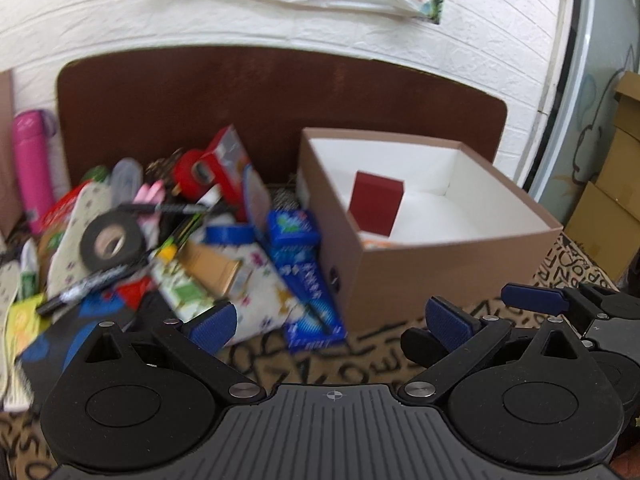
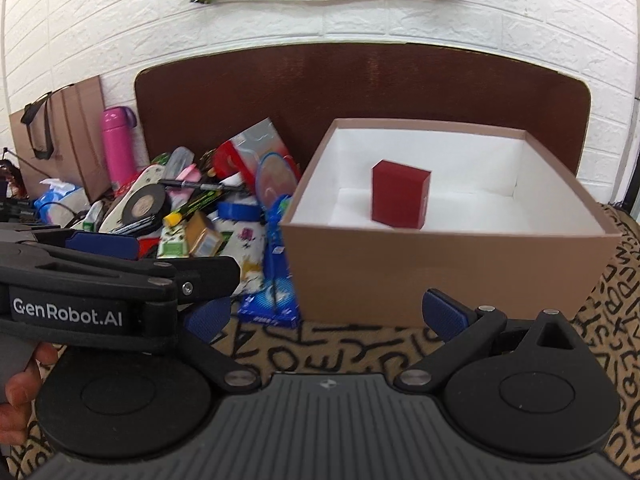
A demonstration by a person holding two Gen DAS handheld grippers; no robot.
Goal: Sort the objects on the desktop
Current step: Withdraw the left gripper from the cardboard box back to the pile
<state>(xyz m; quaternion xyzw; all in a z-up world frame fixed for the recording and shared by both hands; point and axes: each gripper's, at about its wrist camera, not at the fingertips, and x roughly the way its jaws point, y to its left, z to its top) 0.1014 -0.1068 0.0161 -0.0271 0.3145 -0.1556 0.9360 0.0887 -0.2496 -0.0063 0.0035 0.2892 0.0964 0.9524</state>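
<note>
Sorting has barely begun: one red box (image 2: 400, 196) sits in the open cardboard box (image 2: 440, 256), the clutter pile (image 1: 160, 240) waits beside it, and both the left gripper (image 1: 332, 320) and right gripper (image 2: 328, 316) are wide and empty.

The surface (image 2: 340, 344) wears a tan cloth printed with black letters. On it a brown open box (image 2: 440, 272) sits toward the right edge, a jumbled pile (image 2: 200, 220) just left, touching it.

A red block (image 2: 400, 194) is sitting in a box (image 2: 440, 276) that is tan outside and white inside. A pink bottle (image 2: 116, 148) is standing by white bricks (image 2: 360, 24). Black letters are covering the tan mat (image 2: 340, 350).
</note>
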